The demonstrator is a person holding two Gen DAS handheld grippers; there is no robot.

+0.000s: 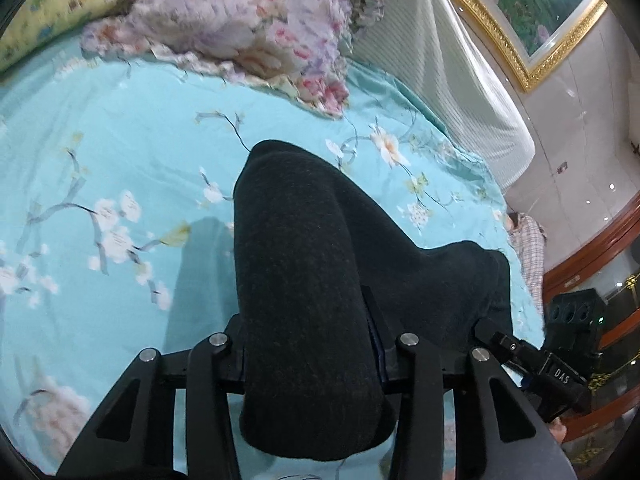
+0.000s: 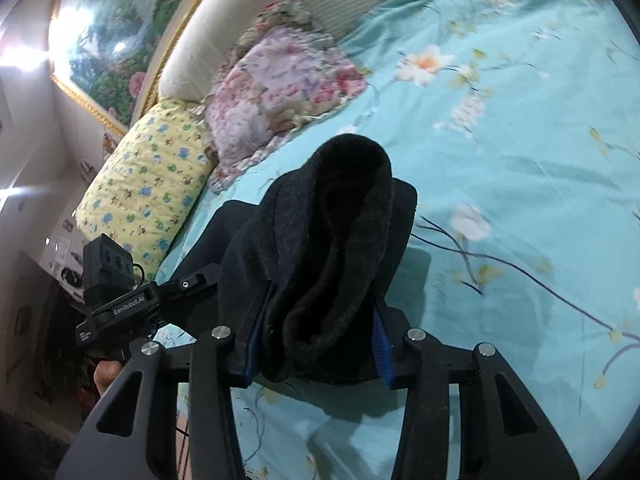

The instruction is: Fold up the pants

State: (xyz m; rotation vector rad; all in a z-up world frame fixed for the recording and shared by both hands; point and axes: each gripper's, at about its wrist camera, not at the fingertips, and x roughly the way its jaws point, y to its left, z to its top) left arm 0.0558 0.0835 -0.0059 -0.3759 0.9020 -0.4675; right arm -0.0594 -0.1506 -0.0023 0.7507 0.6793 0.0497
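Note:
The dark charcoal pants are lifted above a turquoise floral bed sheet. My left gripper is shut on a thick bunch of the pants, which drapes over and hides its fingertips. My right gripper is shut on another thick folded bunch of the same pants; blue pads show at the sides of the fabric. The right gripper shows at the right edge of the left wrist view, and the left gripper at the left of the right wrist view.
A pink floral quilt and a yellow patterned pillow lie at the head of the bed. A white padded headboard and a gold-framed picture stand behind. A wooden bed edge is on the right.

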